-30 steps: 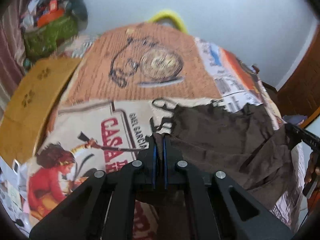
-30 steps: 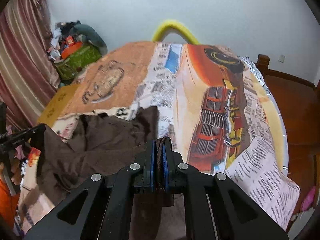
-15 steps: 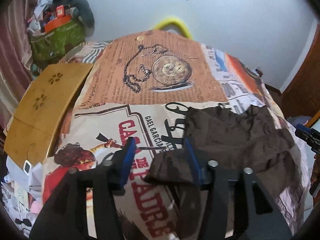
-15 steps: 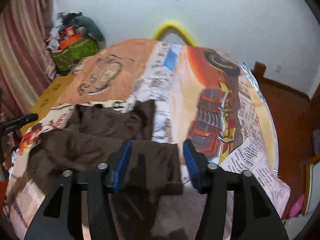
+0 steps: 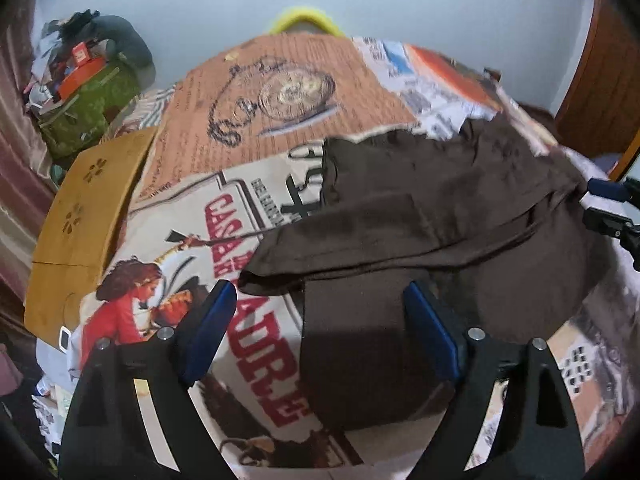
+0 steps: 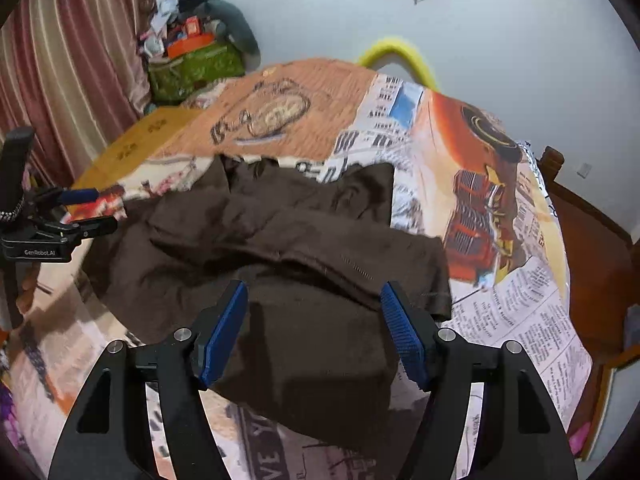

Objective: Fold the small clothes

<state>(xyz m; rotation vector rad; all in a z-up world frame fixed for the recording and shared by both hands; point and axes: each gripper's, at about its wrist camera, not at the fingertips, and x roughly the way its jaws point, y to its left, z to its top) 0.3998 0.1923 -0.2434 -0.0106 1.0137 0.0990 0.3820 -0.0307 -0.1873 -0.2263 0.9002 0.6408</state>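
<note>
A dark brown garment (image 5: 432, 216) (image 6: 288, 248) lies folded over itself on the printed bedspread (image 5: 192, 248) (image 6: 504, 304). My left gripper (image 5: 320, 300) hovers over its near left corner, jaws wide and still opening, blue pads clear of the cloth. My right gripper (image 6: 314, 300) hangs above the garment's near right part, jaws also opening, cloth below them but not pinched. Each gripper shows in the other's view: the right gripper (image 5: 608, 208) at the right edge, the left gripper (image 6: 72, 216) at the left edge.
A low wooden table (image 5: 80, 216) stands at the bed's left side. A green bag with clutter (image 6: 192, 64) sits against the far wall by the striped curtain (image 6: 64, 64). A yellow hoop (image 6: 396, 56) rises behind the bed. Wooden furniture (image 6: 592, 248) borders the right.
Both grippers were shut on the brown cloth a second ago; both have opened and let it drop folded onto the bed, and have drawn back toward the near edge.
</note>
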